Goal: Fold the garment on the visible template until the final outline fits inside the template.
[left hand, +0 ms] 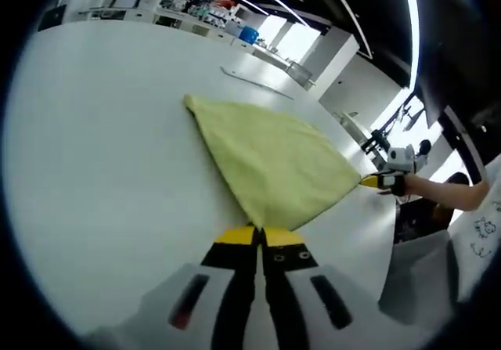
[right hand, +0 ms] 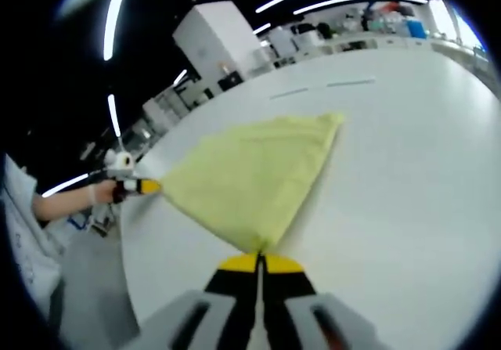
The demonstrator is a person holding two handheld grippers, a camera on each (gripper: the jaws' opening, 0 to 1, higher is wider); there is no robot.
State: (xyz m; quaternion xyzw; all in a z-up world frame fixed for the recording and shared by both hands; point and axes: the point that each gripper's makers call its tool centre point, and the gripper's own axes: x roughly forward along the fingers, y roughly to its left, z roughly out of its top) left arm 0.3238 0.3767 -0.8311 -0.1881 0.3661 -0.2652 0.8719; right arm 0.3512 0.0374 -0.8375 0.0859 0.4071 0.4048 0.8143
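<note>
I hold the yellow garment (left hand: 270,162) by two near corners, left gripper (left hand: 260,236) and right gripper (right hand: 259,262) each clamped on cloth; its far corner lies ahead on the white table (left hand: 102,170).

Tongs (left hand: 259,236) grey, black jaws, yellow tips; white printed shirt (left hand: 479,232).

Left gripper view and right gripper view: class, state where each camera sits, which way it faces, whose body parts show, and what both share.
Left gripper view: rides the left gripper, facing along the yellow cloth toward the right gripper; a forearm shows.
Right gripper view: rides the right gripper, facing the left gripper; a forearm shows.
Shared: cloth, white table, both grippers.
</note>
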